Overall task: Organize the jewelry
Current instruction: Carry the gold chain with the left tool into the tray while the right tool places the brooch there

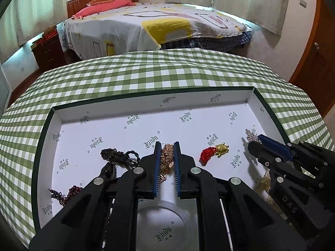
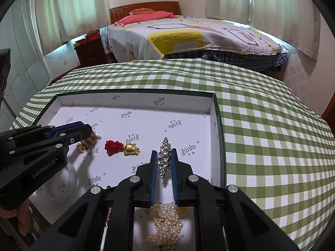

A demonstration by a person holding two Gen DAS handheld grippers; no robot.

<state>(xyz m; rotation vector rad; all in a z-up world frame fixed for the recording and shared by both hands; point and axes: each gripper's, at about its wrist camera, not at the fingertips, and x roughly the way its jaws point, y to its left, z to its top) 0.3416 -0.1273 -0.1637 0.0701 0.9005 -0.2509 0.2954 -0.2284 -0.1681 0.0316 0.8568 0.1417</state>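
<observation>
While both tools work inside the box [image 1: 270,113], the step in hand reads as lifting or placing one piece per tool; each piece is best drawn straight up so it clears its neighbours without dragging them.

Item 1, left gripper [image 1: 166,146]: jaws narrowly parted around the gold chain [image 1: 167,156], blue pads flanking it on both sides; whether they actually bite cannot be told. Chain lies near box centre, bunched, trailing back toward 6 o'clock under the tool. Advice: close low on the bunch, not on a single loop, so the tail follows.

Item 2, right gripper [image 2: 164,153]: jaws narrowly parted around the crystal strip [image 2: 165,159], which runs lengthwise along the gap, 12 to 6 o'clock; firm contact cannot be confirmed. Advice: pinch at mid-length to keep it level.

Item 3, red charm [image 1: 207,154] with gold turtle [image 1: 222,149]: loose on the box floor, at 3 o'clock of the chain, clear of both tools.

Item 4, dark cord [image 1: 119,156]: at 9 o'clock of the chain, just beside the left tool; risk of snagging on the lift.

Item 5, garnet beads [image 1: 69,193]: at 8 o'clock, near the box wall.

Item 6, pearls [image 2: 165,223]: heaped beneath the right tool, at 6 o'clock of the strip.

Item 7, glass dish [image 2: 60,184]: under the left tool, seemingly empty.

Pose: both tools pitched forward and down over the near half of the box, side by side, tips aimed toward 12 o'clock; box sits on the checked bench [image 2: 261,125].
</observation>
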